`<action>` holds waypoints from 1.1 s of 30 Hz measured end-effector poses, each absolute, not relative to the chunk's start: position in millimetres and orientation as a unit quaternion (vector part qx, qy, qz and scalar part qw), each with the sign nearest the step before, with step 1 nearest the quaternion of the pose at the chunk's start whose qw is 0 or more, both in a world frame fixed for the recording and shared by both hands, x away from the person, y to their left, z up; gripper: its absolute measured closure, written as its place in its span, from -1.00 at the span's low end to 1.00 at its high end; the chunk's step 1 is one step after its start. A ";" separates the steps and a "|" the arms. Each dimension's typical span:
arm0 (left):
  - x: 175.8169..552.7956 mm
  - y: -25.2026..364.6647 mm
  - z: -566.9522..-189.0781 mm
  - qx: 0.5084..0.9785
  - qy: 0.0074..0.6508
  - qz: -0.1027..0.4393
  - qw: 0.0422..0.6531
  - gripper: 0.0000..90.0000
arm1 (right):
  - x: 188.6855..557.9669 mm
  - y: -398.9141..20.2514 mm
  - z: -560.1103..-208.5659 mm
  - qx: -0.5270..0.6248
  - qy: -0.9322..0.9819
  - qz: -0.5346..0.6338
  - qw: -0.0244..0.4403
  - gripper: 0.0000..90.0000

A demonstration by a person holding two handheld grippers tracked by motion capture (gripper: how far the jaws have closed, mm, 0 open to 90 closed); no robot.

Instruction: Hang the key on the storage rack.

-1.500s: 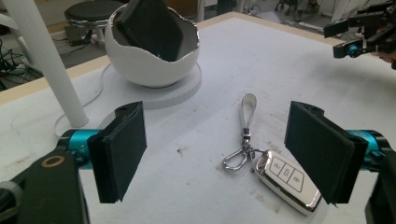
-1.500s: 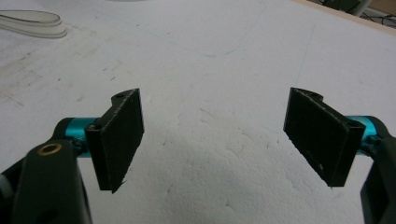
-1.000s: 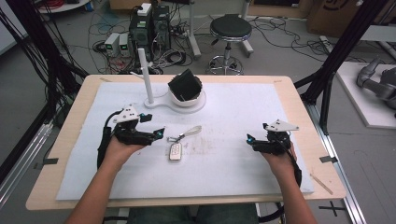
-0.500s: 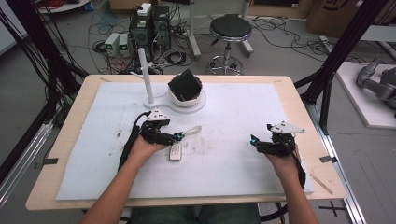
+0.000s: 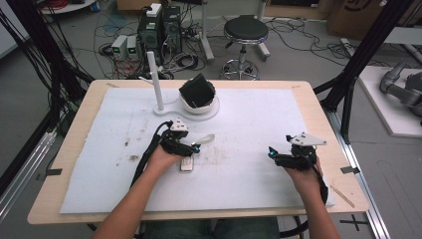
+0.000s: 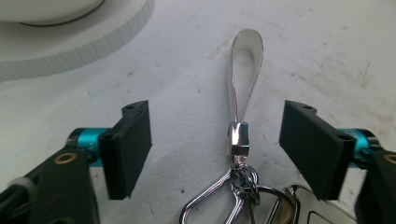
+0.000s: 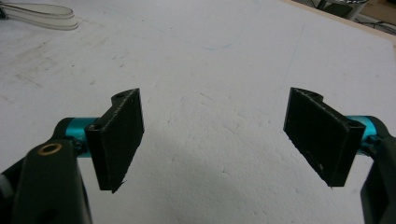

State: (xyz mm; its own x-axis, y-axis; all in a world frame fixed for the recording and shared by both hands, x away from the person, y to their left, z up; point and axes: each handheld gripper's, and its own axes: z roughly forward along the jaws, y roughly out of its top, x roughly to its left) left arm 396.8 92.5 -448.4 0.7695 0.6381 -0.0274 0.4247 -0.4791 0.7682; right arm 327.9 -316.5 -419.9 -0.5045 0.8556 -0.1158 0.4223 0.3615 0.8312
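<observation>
Left gripper [image 6: 215, 144] hovers over the key strap [image 6: 245, 77] mid-desk [image 5: 69, 144], fingers spread either side of its clasp (not touching). Likely the approach step; next: lower and close on the strap. Right gripper [image 7: 212, 140] idle, fingers spread, nothing between.

A lab or robotics workspace: bare concrete floor [image 5: 308, 55] strewn with tangled cables [image 5: 293, 30], computer towers [image 5: 159, 25] on the far floor, a black stool [image 5: 245, 31], black metal frame posts [image 5: 363, 50] around a wooden table [image 5: 74, 149] with white foam sheet [image 5: 259, 124].
</observation>
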 end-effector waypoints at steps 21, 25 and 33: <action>382.0 100.6 -426.8 0.842 0.285 0.127 0.441 0.81 | 327.2 -318.9 -420.1 0.413 0.775 0.385 0.283 -0.55; 372.5 110.2 -409.3 0.821 0.286 0.142 0.473 0.81 | 328.3 -316.5 -419.9 0.411 0.777 0.386 0.281 -0.55; 358.5 133.3 -374.5 0.780 0.295 0.185 0.520 0.81 | 331.1 -310.7 -419.0 0.405 0.779 0.388 0.279 -0.55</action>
